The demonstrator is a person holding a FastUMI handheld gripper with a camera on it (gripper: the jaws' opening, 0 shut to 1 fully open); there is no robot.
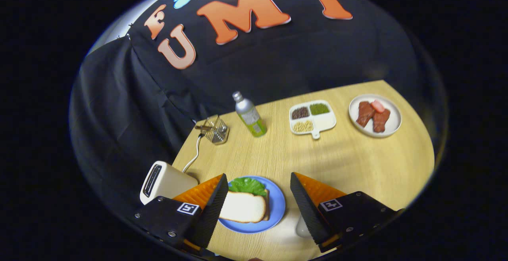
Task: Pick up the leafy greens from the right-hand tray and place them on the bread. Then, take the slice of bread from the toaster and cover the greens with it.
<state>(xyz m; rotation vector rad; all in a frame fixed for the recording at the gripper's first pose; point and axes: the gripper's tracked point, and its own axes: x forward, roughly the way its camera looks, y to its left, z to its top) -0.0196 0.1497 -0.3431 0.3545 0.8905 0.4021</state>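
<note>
A: Where are the greens?
B: The leafy greens (248,185) sit on the blue plate (278,205), tucked under the top bread slice (243,208).
A: And the gripper?
B: The gripper (258,205) hangs spread wide, gripping nothing, the plate between its fingers. The toaster (164,181) stands left on the counter (357,162).

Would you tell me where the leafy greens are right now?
The leafy greens lie on the blue plate between the open gripper fingers, tucked under the top bread slice.
</note>
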